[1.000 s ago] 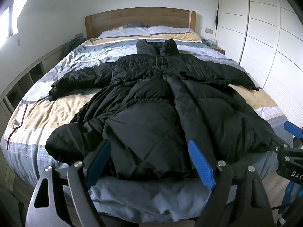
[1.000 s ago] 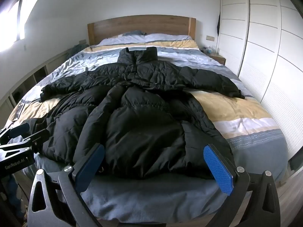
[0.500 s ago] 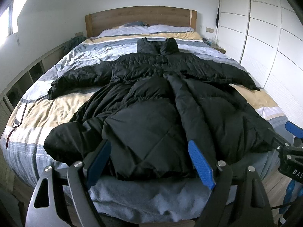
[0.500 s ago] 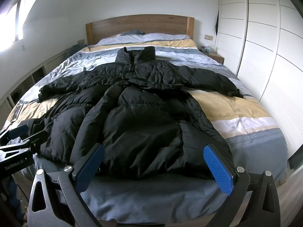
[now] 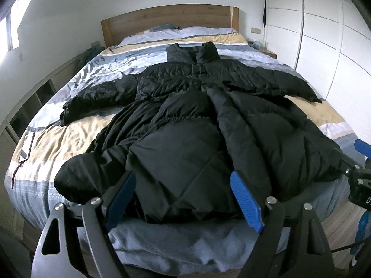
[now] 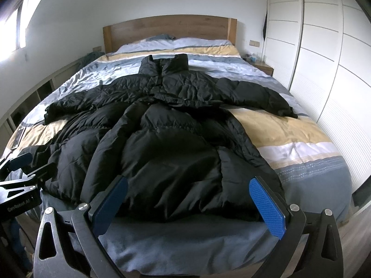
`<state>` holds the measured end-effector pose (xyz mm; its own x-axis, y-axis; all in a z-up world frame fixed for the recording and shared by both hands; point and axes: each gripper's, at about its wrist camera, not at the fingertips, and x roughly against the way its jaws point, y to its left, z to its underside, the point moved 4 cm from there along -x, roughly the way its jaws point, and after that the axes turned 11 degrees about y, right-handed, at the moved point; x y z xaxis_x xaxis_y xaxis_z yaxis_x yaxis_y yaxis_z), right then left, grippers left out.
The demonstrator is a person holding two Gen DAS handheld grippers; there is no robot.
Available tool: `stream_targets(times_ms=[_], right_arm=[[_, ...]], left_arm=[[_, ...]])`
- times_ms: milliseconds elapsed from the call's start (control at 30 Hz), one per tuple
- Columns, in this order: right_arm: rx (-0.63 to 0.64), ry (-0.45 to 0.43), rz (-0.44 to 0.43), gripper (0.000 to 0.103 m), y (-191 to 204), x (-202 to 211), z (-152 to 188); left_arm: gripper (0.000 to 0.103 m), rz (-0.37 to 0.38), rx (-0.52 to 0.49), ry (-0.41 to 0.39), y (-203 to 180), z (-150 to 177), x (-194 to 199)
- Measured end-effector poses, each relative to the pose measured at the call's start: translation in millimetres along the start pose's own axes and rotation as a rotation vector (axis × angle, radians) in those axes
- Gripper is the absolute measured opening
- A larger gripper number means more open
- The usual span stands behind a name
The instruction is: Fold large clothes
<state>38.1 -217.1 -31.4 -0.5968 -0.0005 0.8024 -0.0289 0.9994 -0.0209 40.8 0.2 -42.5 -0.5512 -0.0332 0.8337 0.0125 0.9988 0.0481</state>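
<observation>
Black puffer coat spread flat across the bed, collar at the far end toward the headboard, hem at the near edge. Sleeves stretched out left and right; left cuff lying on the striped duvet, right cuff reaching toward the wardrobe side. Front panels rumpled, hem bunched in thick folds near the foot of the bed.

Left hand-held gripper hovering just above the near hem, left of centre, jaws spread wide, blue pads apart, nothing between them. Not touching the coat, as far as visible.

Right hand-held gripper likewise released, jaws wide apart, holding nothing, poised over the near hem toward the right side. Blue pads framing the coat's lower right corner.

Each gripper visible at the edge of the other's view: right one at the far right of the left wrist view, left one at the far left of the right wrist view, both near the foot of the bed.

Pillows at the far end under the headboard. Nightstand far right, beside the wardrobe.
</observation>
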Motion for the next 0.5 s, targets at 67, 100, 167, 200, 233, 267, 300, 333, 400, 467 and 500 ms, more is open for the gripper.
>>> stream_targets(times_ms=[67, 100, 167, 200, 233, 267, 300, 333, 400, 467, 500], right_arm=[[-0.001, 0.002, -0.001, 0.103, 0, -1, -1], [-0.002, 0.004, 0.0, 0.103, 0, -2, -1], [-0.001, 0.006, 0.001, 0.103, 0, -2, -3], [-0.002, 0.006, 0.002, 0.103, -1, -2, -3], [-0.003, 0.007, 0.001, 0.103, -2, -3, -4], [-0.005, 0.01, -0.001, 0.103, -2, -3, -5], [-0.008, 0.014, -0.004, 0.103, -3, -3, -6], [-0.007, 0.012, -0.002, 0.103, -3, -3, -6], [-0.012, 0.014, -0.003, 0.103, -4, -3, -8], [-0.019, 0.013, -0.006, 0.103, -7, -2, -12], [-0.02, 0.009, -0.006, 0.103, -8, -1, -15]], left_arm=[[0.083, -0.003, -0.008, 0.007, 0, -1, -1], [0.083, 0.001, -0.008, 0.012, 1, -1, -1], [0.083, 0.009, -0.005, 0.021, 1, -2, -1], [0.083, 0.017, -0.004, 0.023, 3, -3, -1], [0.083, 0.027, -0.006, 0.026, 4, -4, 0], [0.083, 0.039, -0.008, 0.034, 5, -6, 0], [0.083, 0.048, -0.008, 0.043, 6, -6, -1], [0.083, 0.058, -0.003, 0.046, 8, -8, -1], [0.083, 0.071, 0.009, 0.053, 15, -12, 1], [0.083, 0.083, 0.026, 0.063, 20, -18, 2], [0.083, 0.09, 0.037, 0.067, 23, -21, 3]])
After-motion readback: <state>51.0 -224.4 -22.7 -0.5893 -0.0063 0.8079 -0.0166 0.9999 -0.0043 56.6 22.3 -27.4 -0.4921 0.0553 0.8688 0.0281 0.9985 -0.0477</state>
